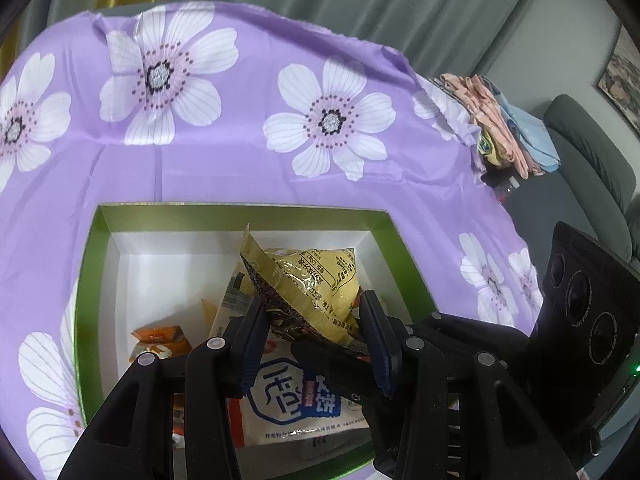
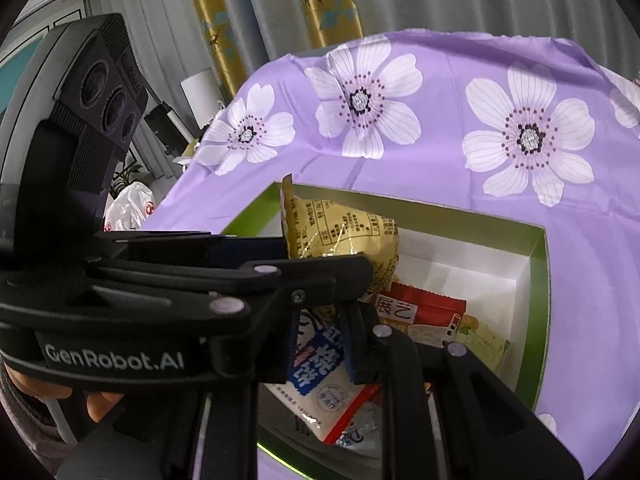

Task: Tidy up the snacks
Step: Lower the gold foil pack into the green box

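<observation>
A yellow snack packet [image 1: 320, 276] hangs over the green-rimmed white box [image 1: 240, 210], and my left gripper [image 1: 316, 332] is shut on its lower half. My right gripper [image 1: 304, 350] reaches in from the right and is shut on the packet's bottom seam. In the right wrist view the packet [image 2: 344, 228] sticks up above the left gripper [image 2: 304, 258], which crosses in front of my right gripper [image 2: 322, 320]. Inside the box [image 2: 538, 280] lie a white-and-blue packet [image 1: 296, 396], an orange packet [image 1: 160, 340] and a red packet [image 2: 420, 312].
A purple cloth with white flowers [image 1: 240, 152] covers the table around the box. Folded cloths [image 1: 496, 120] are piled at its far right corner beside a grey sofa [image 1: 592, 152]. A white plastic bag [image 2: 132, 204] lies off the table's left. A hand [image 2: 100, 400] holds the left gripper.
</observation>
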A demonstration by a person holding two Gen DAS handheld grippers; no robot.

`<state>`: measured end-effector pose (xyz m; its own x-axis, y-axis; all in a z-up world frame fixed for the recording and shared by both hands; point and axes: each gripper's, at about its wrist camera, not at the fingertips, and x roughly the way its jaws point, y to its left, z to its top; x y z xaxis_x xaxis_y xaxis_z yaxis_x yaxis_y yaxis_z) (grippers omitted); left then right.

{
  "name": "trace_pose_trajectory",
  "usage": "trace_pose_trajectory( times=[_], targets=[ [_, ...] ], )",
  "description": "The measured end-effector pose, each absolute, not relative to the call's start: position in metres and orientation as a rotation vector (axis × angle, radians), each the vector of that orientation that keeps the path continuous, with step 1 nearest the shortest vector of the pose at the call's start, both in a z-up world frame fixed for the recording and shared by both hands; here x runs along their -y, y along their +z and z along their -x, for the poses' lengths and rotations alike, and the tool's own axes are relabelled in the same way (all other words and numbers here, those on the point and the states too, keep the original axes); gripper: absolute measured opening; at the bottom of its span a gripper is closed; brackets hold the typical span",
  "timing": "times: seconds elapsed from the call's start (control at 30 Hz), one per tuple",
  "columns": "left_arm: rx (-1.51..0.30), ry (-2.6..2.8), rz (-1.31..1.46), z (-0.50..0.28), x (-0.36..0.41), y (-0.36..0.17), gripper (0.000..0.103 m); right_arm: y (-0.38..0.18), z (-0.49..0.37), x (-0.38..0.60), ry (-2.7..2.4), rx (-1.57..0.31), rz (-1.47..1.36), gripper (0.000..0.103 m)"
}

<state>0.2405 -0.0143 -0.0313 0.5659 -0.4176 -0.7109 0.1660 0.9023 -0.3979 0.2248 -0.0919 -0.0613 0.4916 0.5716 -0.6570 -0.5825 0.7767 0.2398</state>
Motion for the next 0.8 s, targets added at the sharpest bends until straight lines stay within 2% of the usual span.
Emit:
trace_pose_trajectory(
  times=[0.8],
  targets=[
    [-0.935, -0.339, 0.294, -0.246, 0.016, -0.047, 0.045, -0.072, -0.229, 0.092, 0.693, -0.834, 0.009, 0.020]
  ],
)
